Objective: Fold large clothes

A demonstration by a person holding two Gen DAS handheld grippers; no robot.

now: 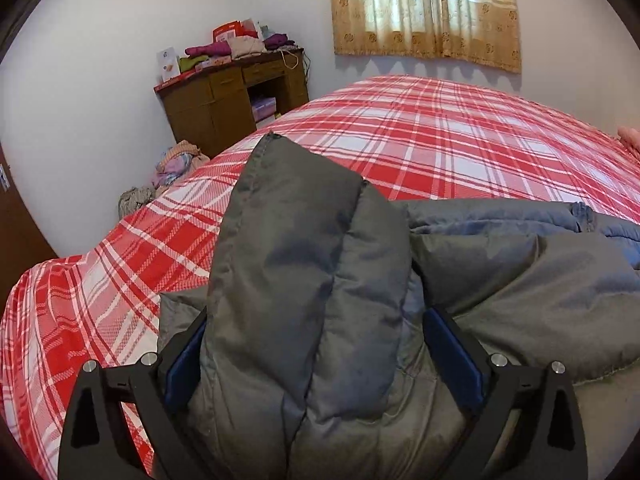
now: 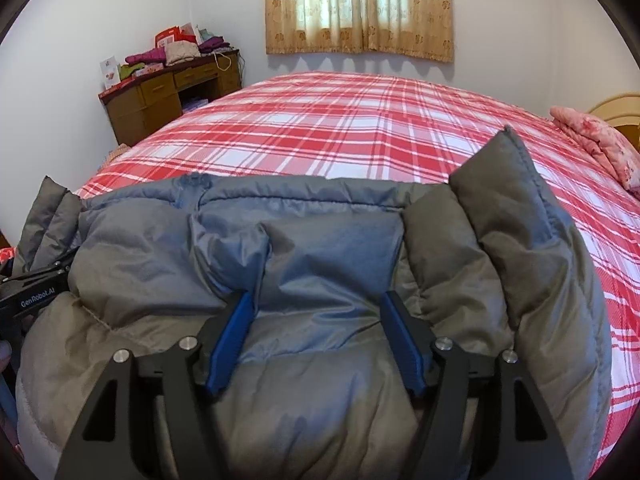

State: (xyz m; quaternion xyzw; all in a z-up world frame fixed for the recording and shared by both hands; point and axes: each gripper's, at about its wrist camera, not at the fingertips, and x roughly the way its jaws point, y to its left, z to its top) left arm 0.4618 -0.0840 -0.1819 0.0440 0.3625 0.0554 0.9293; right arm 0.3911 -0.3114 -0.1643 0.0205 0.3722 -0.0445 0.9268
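A grey padded jacket (image 1: pixel 500 276) lies on the red plaid bed (image 1: pixel 420 132). My left gripper (image 1: pixel 316 344) has its blue pads wide apart with a thick upright fold of the jacket (image 1: pixel 304 248) bulging between them; the fingers press into it. My right gripper (image 2: pixel 316 320) also has its jaws apart around a bunched part of the jacket (image 2: pixel 320 264), near the collar edge (image 2: pixel 280 196). A raised fold (image 2: pixel 512 216) stands at the right. The left gripper's body (image 2: pixel 32 292) shows at the left edge of the right wrist view.
A brown desk (image 1: pixel 232 96) piled with clothes and boxes stands by the far wall left of the bed. Clothes lie heaped on the floor (image 1: pixel 176 164). A curtained window (image 1: pixel 424 8) is behind the bed. A pink pillow (image 2: pixel 596 140) lies at the bed's right.
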